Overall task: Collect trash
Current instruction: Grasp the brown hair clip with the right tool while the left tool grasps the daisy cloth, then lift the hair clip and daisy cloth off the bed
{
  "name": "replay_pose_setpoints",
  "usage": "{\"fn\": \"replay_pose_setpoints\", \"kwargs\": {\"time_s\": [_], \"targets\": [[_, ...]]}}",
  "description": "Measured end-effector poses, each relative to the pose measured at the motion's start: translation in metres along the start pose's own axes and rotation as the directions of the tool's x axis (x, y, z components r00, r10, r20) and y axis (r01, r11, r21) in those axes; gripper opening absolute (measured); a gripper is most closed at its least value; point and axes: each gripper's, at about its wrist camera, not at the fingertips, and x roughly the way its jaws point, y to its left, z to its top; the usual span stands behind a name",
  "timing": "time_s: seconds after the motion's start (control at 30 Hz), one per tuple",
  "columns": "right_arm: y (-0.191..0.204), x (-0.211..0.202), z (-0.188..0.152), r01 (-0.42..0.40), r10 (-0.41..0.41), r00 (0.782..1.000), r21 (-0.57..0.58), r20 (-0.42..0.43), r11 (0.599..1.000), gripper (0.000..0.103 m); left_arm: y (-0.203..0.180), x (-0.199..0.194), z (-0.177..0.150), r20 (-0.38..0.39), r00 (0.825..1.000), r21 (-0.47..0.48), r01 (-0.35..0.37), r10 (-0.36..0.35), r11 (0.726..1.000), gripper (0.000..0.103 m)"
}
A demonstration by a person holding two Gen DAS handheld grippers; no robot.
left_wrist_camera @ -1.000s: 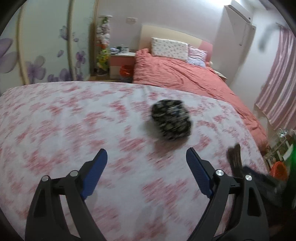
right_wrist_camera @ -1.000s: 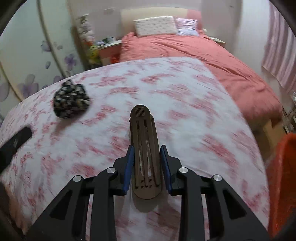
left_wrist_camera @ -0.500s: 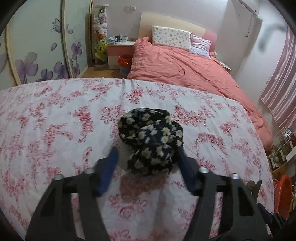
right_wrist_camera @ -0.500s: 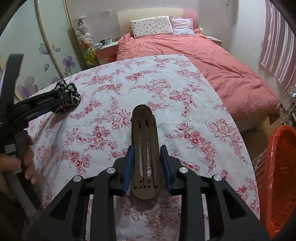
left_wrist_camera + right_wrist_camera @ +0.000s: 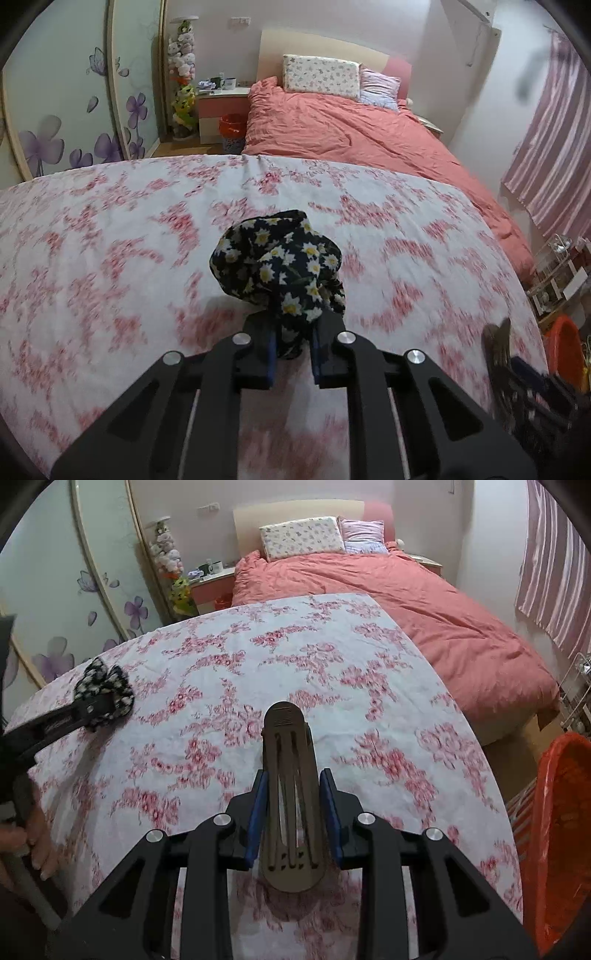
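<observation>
Pinching the soft, light floral cloth (image 5: 277,258) at centre frame, the left gripper (image 5: 293,343) held a bunched fold; the right gripper (image 5: 291,812) clamped a stiff brown comb (image 5: 290,786).

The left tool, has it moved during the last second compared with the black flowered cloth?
Yes. The left tool went forward over the floral sheet to the black flowered cloth and shut on it.
</observation>
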Motion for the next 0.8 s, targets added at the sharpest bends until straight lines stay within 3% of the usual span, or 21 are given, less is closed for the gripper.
{"fn": "replay_pose_setpoints", "kwargs": {"time_s": [0.27, 0.4, 0.5, 0.7, 0.8], "targets": [[0.008, -0.028, -0.035, -0.042, 0.042, 0.999, -0.028, -0.012, 0.999, 0.030, 0.001, -0.053, -0.063, -0.026, 0.999, 0.040, 0.038, -0.037, 0.998, 0.016], [0.013, -0.032, -0.043, -0.035, 0.035, 0.999, -0.028, -0.008, 0.999, 0.031, -0.003, -0.068, -0.084, -0.023, 0.999, 0.047, 0.030, -0.029, 0.998, 0.025], [0.015, -0.033, -0.043, -0.027, 0.027, 1.000, -0.009, -0.004, 1.000, 0.031, -0.001, -0.070, -0.087, -0.019, 1.000, 0.025, 0.022, -0.022, 0.999, 0.035], [0.019, -0.030, -0.041, -0.004, 0.004, 1.000, -0.006, -0.004, 1.000, 0.031, 0.001, -0.067, -0.087, -0.035, 0.999, -0.012, 0.017, -0.018, 1.000, 0.038], [0.021, -0.029, -0.039, -0.001, 0.001, 1.000, -0.002, -0.001, 1.000, 0.043, -0.002, -0.066, -0.086, -0.031, 0.999, -0.012, 0.008, -0.009, 1.000, 0.043]]}}
